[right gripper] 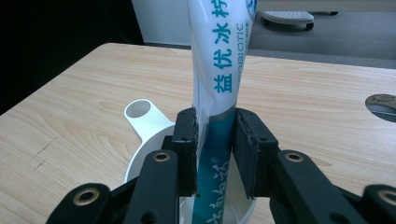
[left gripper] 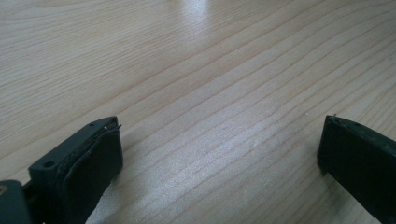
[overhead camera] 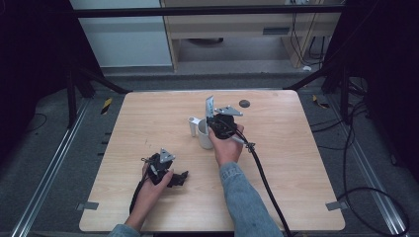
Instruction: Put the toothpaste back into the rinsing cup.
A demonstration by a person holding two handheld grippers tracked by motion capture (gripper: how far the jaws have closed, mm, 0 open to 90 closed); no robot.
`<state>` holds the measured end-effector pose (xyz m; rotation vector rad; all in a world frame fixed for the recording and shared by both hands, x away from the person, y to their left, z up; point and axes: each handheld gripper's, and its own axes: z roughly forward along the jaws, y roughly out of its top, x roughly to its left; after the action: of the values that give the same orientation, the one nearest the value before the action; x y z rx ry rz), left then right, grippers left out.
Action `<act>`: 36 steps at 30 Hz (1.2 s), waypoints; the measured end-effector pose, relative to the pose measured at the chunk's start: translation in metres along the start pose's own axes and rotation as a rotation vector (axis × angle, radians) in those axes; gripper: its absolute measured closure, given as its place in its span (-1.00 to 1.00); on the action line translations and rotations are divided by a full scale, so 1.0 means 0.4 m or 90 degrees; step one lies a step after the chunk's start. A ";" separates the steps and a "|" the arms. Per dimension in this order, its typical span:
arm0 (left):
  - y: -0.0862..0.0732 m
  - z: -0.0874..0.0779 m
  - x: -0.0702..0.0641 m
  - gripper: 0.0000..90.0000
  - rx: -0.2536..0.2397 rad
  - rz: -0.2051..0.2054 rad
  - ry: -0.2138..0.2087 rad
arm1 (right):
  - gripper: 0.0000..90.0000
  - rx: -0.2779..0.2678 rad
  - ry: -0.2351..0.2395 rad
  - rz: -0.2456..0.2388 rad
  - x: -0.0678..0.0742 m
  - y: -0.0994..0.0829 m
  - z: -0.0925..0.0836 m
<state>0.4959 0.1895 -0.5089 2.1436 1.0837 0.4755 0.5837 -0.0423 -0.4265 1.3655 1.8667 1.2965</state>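
A white and teal toothpaste tube [right gripper: 224, 60] stands upright with its lower end inside a white cup [right gripper: 144, 149] that has a looped handle. My right gripper [right gripper: 215, 140] is shut on the tube just above the cup's rim, with one pad against each side. From above, the tube [overhead camera: 209, 104] rises over the cup [overhead camera: 204, 137] near the table's middle, with the right gripper [overhead camera: 212, 120] at it. My left gripper [overhead camera: 181, 177] rests low at the front left. In its own view the left gripper [left gripper: 219, 149] stands open over bare wood, with nothing between its jaws.
The wooden table [overhead camera: 148, 123] has a small dark round disc [overhead camera: 243, 103] behind the cup, to the right. A black cable [overhead camera: 267, 187] trails from the right gripper toward the front edge. Metal rails and dark floor surround the table.
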 end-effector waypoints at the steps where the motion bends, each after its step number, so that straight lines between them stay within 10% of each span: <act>1: 0.000 0.000 0.000 -1.00 0.000 0.000 0.000 | 0.56 -0.001 0.000 0.000 -0.001 0.000 0.000; 36: 0.000 0.000 0.000 -1.00 0.000 0.001 -0.001 | 0.23 -0.007 -0.009 -0.029 -0.002 0.004 -0.051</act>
<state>0.4961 0.1895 -0.5089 2.1447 1.0816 0.4750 0.5684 -0.0512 -0.4164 1.3153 1.8689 1.2696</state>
